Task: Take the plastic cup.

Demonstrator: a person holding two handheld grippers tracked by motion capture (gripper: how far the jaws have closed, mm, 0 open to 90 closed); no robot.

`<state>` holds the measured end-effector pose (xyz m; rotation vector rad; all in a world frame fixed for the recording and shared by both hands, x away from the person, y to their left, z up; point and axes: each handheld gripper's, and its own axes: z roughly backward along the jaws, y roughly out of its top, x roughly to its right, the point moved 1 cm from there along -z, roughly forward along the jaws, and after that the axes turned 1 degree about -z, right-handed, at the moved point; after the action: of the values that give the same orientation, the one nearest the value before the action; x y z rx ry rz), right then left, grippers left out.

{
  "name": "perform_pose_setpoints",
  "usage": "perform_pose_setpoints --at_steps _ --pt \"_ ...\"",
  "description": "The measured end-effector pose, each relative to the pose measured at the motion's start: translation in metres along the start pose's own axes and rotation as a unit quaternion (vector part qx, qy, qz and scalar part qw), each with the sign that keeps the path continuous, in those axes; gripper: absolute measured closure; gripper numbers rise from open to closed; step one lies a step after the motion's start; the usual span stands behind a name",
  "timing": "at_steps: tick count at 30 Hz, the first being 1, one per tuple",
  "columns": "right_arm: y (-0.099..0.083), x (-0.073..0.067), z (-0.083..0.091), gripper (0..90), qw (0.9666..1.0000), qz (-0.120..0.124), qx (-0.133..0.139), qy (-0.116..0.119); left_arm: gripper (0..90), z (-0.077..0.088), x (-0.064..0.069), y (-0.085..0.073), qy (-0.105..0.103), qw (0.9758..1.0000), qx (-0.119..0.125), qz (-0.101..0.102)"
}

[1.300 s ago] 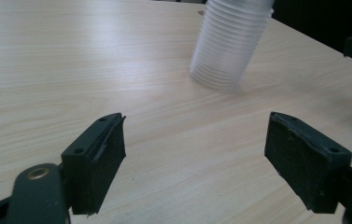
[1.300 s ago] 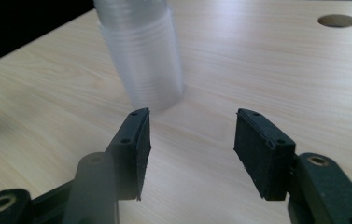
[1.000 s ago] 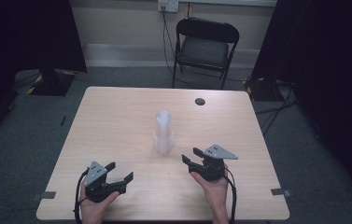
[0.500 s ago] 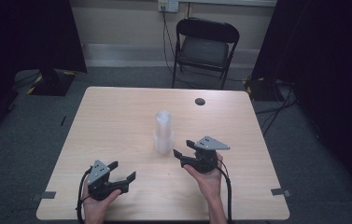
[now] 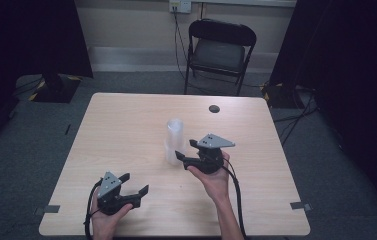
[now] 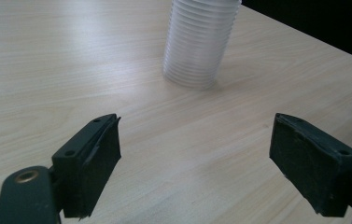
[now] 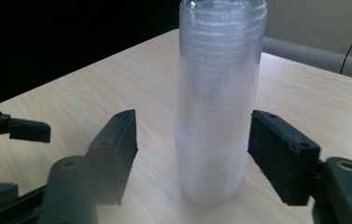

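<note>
High view: right gripper is held level at the cup stack, jaws just opened around it, untouching; left gripper is rested agape.

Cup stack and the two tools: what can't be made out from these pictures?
- Cup stack: in the right gripper view it is blurred, so the cups can't be counted; in the left gripper view the top edge cuts off its top.
- Right tool: in the high view, too small to tell whether the pads touch the stack.
- Small dark round thing on the table: high view, too small to identify.
- Left tool: its body is cut off by the bottom edge.
</note>
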<state>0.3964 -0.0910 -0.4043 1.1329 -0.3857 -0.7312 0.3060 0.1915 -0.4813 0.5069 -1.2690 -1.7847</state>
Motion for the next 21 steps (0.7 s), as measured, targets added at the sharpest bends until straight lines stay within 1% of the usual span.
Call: perform_pose_setpoints --at_steps 2,5,7,9,11,14,16,18,21 --pt "0.004 0.001 -0.004 29.4 1.0 -0.001 0.005 0.004 16.3 0.0 -0.001 0.0 0.0 1.0 -0.001 -0.001" --pt "0.011 0.003 -0.012 26.0 1.0 0.006 0.004 -0.005 16.4 0.0 -0.002 0.0 0.002 1.0 0.0 0.002" --pt "0.015 0.005 -0.017 23.6 0.9999 0.008 0.004 -0.011 16.4 0.001 -0.002 0.0 0.0 1.0 0.0 0.001" --pt "0.018 0.007 -0.023 23.0 0.9999 0.011 0.004 -0.011 16.5 0.0 -0.001 0.0 0.002 1.0 -0.002 0.0" --pt "0.02 0.01 -0.03 22.5 0.9999 0.012 -0.001 -0.011 16.5 0.0 0.0 0.001 0.0 1.0 -0.004 -0.006" --pt "0.023 0.014 -0.038 21.5 0.9998 0.013 -0.002 -0.015 16.5 -0.001 0.002 0.001 -0.003 1.0 -0.002 -0.007" --pt "0.024 0.017 -0.042 21.1 0.9999 0.01 -0.001 -0.013 16.5 -0.001 0.003 0.002 -0.004 1.0 -0.004 -0.007" --pt "0.025 0.018 -0.047 21.1 0.9998 0.013 0.001 -0.012 16.5 -0.002 0.004 0.001 -0.005 1.0 -0.003 -0.007" --pt "0.027 0.02 -0.052 20.8 0.9999 0.011 0.004 -0.006 16.5 -0.002 0.004 0.001 -0.006 0.9999 -0.004 -0.011"
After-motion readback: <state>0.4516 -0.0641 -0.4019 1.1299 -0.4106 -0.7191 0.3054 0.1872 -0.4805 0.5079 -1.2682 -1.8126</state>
